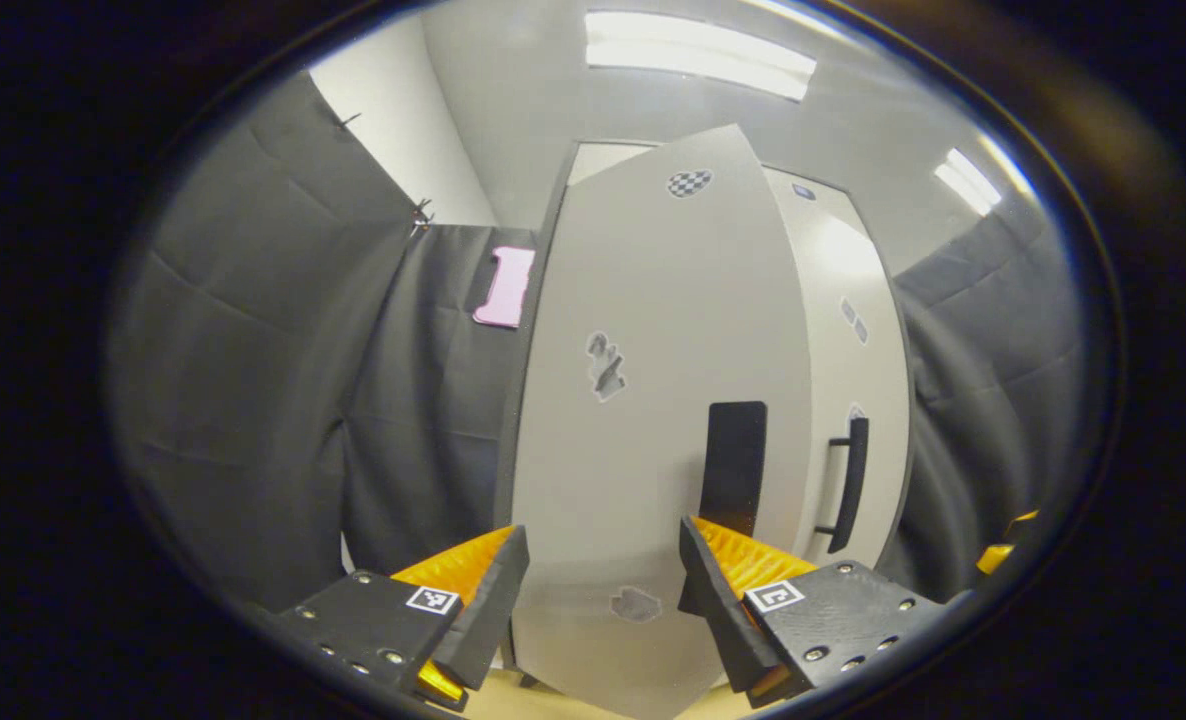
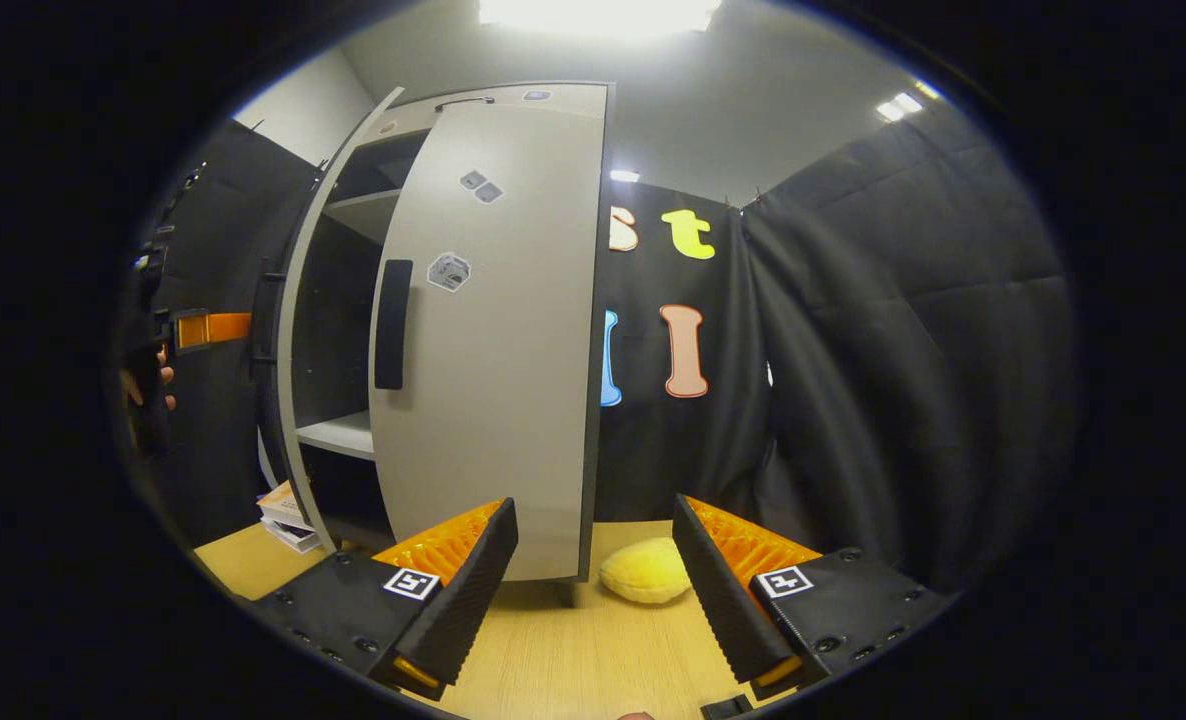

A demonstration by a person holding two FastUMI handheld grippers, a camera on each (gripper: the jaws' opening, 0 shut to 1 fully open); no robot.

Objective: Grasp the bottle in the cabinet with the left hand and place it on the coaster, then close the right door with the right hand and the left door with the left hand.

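In the left gripper view my left gripper (image 1: 603, 590) is open and empty, close in front of the grey left door (image 1: 643, 330), whose flat black handle (image 1: 733, 465) is just above the right finger. Beyond it the right door (image 1: 843, 330) shows its bar handle (image 1: 853, 480). In the right gripper view my right gripper (image 2: 593, 580) is open and empty, low over the wooden table (image 2: 573, 650), facing the right door (image 2: 493, 330) with its black handle (image 2: 393, 325). That door stands ajar, and dark shelves (image 2: 338, 435) show to its left. The left gripper (image 2: 203, 328), held by a hand (image 2: 143, 385), is at the far left.
A yellow soft object (image 2: 645, 570) lies on the table between my right fingers, just past the door's lower corner. A small stack of books (image 2: 283, 515) sits beside the cabinet's foot at the left. Black cloth walls close in on both sides.
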